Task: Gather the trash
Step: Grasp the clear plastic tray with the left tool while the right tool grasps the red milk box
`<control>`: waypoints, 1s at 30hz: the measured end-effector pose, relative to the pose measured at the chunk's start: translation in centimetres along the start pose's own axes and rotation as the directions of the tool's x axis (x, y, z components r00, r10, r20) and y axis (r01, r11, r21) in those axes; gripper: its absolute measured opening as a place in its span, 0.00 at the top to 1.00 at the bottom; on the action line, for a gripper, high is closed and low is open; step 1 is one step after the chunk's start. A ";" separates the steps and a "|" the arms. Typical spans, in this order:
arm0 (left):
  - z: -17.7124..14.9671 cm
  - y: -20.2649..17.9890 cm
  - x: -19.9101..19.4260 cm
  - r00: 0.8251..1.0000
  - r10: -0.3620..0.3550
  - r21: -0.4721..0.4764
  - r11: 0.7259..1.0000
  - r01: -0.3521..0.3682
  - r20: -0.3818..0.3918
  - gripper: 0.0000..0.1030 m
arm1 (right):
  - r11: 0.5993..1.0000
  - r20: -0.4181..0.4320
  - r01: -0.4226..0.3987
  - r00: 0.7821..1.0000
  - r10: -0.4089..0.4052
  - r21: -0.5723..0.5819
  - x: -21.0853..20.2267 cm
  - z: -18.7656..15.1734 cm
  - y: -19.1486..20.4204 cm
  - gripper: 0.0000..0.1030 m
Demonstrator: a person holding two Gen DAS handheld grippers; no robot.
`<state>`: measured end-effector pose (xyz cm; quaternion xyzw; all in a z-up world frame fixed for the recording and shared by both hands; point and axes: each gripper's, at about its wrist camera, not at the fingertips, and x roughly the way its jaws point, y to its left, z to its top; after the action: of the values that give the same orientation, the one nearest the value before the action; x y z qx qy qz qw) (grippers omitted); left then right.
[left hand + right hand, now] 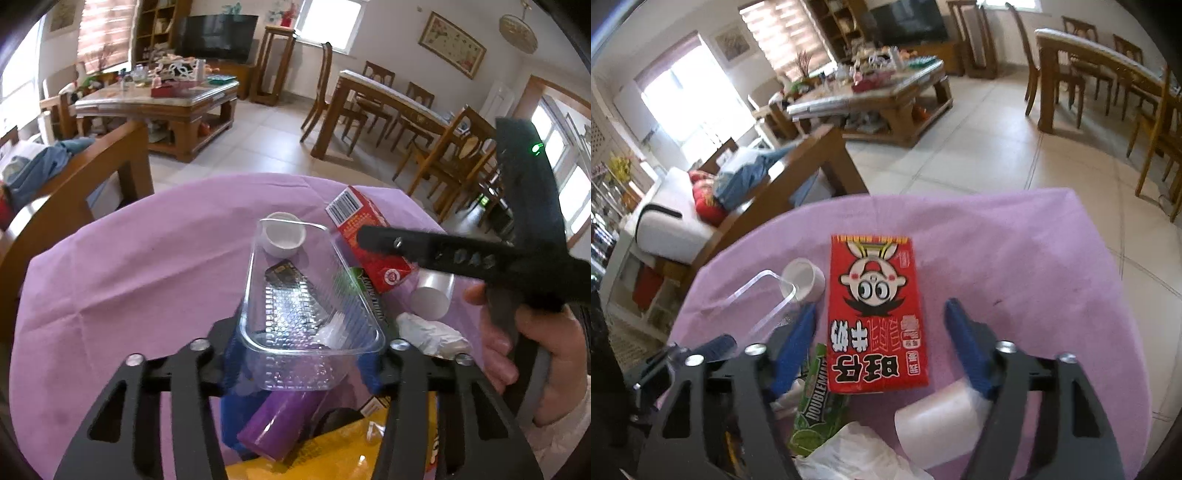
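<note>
Left wrist view shows things the other view hides. The left gripper (pixel 301 363) squeezes the near end of a clear plastic tray (pixel 310 295), one blue pad on each side. A purple roll (pixel 280 424) and a yellow bag (pixel 332 454) lie under it. A hand (pixel 517 350) holds the other tool above the red drink box (pixel 369 240).

Only the right wrist view shows the box's front, with a cartoon face and big letters, all upside down. The right gripper (pixel 882 343) is open. The box lies flat between its blue fingers (pixel 967 354), with a gap on each side. A green Doublemint gum pack (pixel 820 402) pokes out from under the near left corner of the box. A white cap (pixel 803 280) sits left of the box, by the tray's far end. A white cup (pixel 938 424) lies on its side near the box's right corner. A crumpled tissue (pixel 849 454) lies closer than the box.

All of it rests on a bench with a purple cloth (pixel 1015 258). Past the box are a tiled floor (pixel 979 147), a wooden coffee table (pixel 886 107), a dining table (pixel 1100 66) with chairs, and a TV (pixel 908 20).
</note>
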<state>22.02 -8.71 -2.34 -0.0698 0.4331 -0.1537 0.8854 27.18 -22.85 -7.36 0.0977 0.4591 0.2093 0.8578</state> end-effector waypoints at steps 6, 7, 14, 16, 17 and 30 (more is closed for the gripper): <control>-0.5 0.3 -0.3 1.000 -0.021 -0.013 1.000 0.021 0.021 0.60 | 0.999 0.015 -0.038 0.999 0.038 0.000 -0.5 -0.6 -0.3 0.52; -0.4 0.3 -0.3 0.999 -0.024 -0.016 1.000 0.024 0.023 0.60 | 0.999 0.033 -0.048 0.998 0.048 0.008 -1.1 -0.7 -0.3 0.52; -0.5 0.5 -3.6 0.985 -0.097 -0.019 0.995 0.101 0.144 0.60 | 0.994 0.215 -0.100 0.973 0.088 0.045 -7.5 -2.2 0.4 0.52; -0.9 0.0 -5.2 0.974 -0.134 -0.001 0.991 0.137 0.184 0.60 | 0.994 0.276 -0.102 0.957 0.088 0.034 -10.0 -3.6 1.0 0.52; -1.4 -0.5 -6.1 0.966 -0.157 0.013 0.987 0.158 0.204 0.60 | 0.994 0.305 -0.103 0.948 0.090 0.028 -11.2 -4.3 1.2 0.52; -6.3 -9.1 -12.8 0.925 -0.291 0.197 0.949 0.246 0.243 0.60 | 0.997 0.496 -0.023 0.868 -0.015 0.071 -20.4 -13.9 -0.3 0.52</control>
<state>7.73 -12.94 5.61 -0.0763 0.2810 -0.2978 0.9091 5.72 -32.59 0.02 0.1808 0.2306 0.1616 0.9423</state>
